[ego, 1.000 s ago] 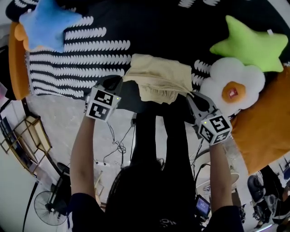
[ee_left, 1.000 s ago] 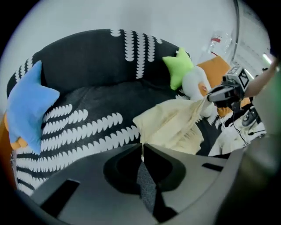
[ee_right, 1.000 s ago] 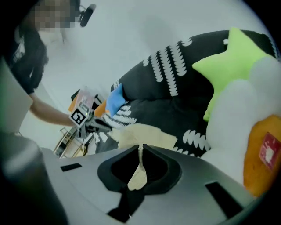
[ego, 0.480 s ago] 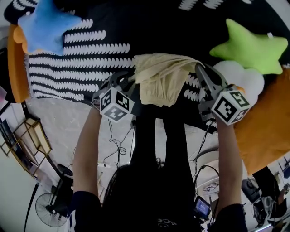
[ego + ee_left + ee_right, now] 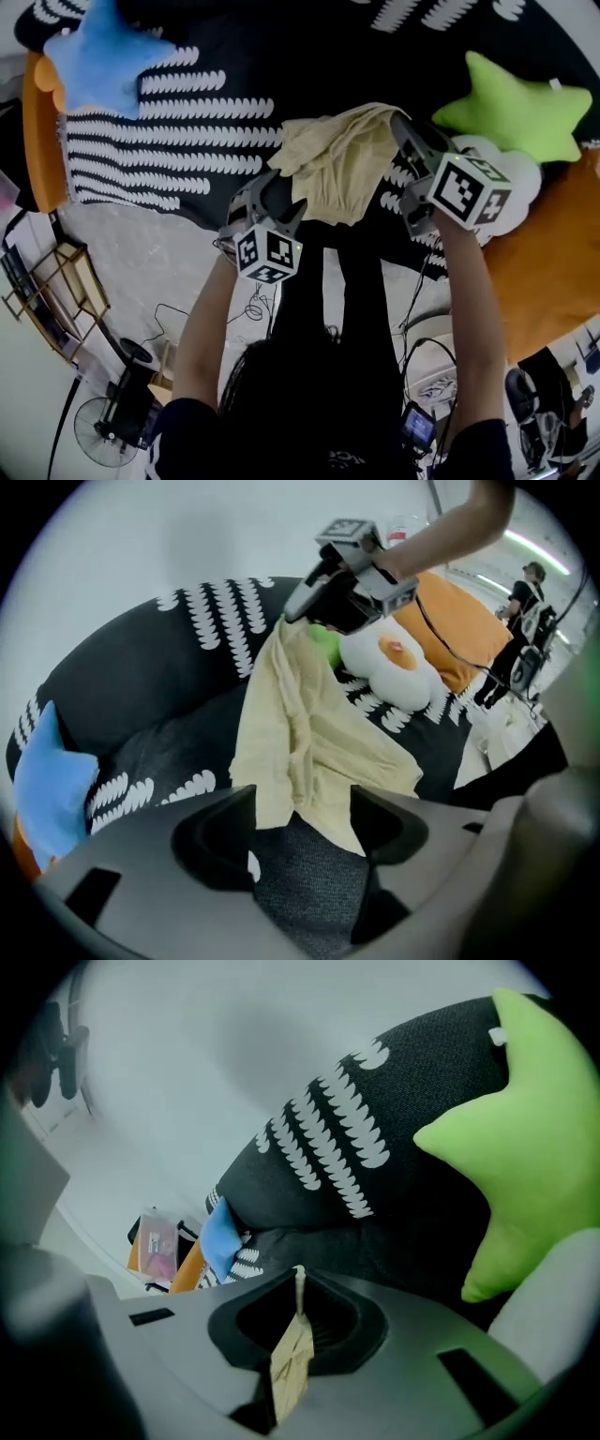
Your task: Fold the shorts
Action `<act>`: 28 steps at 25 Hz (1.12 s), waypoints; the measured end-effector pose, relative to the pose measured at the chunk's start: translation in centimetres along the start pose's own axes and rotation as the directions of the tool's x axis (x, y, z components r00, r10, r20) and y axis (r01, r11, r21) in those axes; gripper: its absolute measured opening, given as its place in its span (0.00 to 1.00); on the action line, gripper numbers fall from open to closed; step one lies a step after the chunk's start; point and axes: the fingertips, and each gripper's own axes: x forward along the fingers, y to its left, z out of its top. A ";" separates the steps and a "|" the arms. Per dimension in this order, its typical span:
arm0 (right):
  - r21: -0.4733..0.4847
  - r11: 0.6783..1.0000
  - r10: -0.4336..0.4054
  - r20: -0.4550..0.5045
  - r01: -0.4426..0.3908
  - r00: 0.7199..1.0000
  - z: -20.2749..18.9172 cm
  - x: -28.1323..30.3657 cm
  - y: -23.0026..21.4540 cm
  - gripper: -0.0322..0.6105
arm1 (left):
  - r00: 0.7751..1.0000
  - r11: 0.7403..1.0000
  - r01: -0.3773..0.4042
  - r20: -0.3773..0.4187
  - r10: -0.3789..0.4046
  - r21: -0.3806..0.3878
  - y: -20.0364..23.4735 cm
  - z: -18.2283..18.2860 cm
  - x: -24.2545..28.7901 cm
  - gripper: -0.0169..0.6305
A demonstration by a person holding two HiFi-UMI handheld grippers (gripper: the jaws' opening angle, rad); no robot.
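Note:
The pale yellow shorts [image 5: 337,164] lie bunched on the black patterned couch [image 5: 187,112]. My right gripper [image 5: 405,129] is shut on their right corner and holds it lifted; a strip of yellow fabric [image 5: 291,1358] sits pinched between its jaws [image 5: 298,1309]. My left gripper [image 5: 274,195] stands at the shorts' near edge with its jaws opening. In the left gripper view the shorts' [image 5: 300,733] lower edge lies just beyond the open jaws [image 5: 300,822], not pressed by the pads. That view also shows the right gripper [image 5: 328,583] holding the cloth's top corner.
A blue star pillow [image 5: 98,52] lies at the back left. At the right are a green star pillow [image 5: 520,103], a white egg-shaped pillow [image 5: 516,169] and an orange cushion [image 5: 544,272]. Below the couch's edge the floor carries cables and a fan [image 5: 98,427].
My left gripper has let go of the shorts' left corner, opened and shifted right. My right gripper carried its corner farther away across the shorts, toward the green pillow.

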 end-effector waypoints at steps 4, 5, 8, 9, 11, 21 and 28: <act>0.002 1.000 -0.010 -0.011 0.010 1.000 1.3 0.5 0.7 0.10 | 0.998 0.996 -0.038 -0.054 0.043 0.084 0.1 1.0 2.7 0.22; 0.000 1.000 -0.011 -0.013 0.011 1.000 1.5 0.6 0.7 0.10 | 0.997 0.998 -0.036 -0.070 0.039 0.055 0.5 1.0 3.2 0.19; 0.010 1.000 -0.013 -0.017 0.013 1.000 1.7 1.0 0.3 0.10 | 0.991 0.998 0.046 -0.124 -0.040 0.046 0.3 0.6 4.5 0.15; 0.015 1.000 -0.013 -0.017 0.013 1.000 1.7 1.1 0.3 0.10 | 0.986 0.993 0.083 -0.154 -0.071 0.078 -0.2 0.1 4.9 0.20; 0.027 1.000 -0.008 -0.022 0.009 1.000 1.6 1.3 0.5 0.10 | 0.972 0.982 0.125 -0.215 -0.092 0.145 -1.0 -0.9 5.4 0.36; -0.035 0.999 0.026 -0.054 -0.028 0.998 0.6 -0.2 1.0 0.10 | 0.990 0.994 0.104 -0.093 -0.105 -0.020 2.3 -0.6 1.2 0.06; -0.632 0.694 0.074 -0.415 -0.346 0.907 -11.5 -7.1 4.2 0.10 | 0.971 0.942 0.182 -0.202 -0.127 0.281 2.2 -5.3 -2.8 0.06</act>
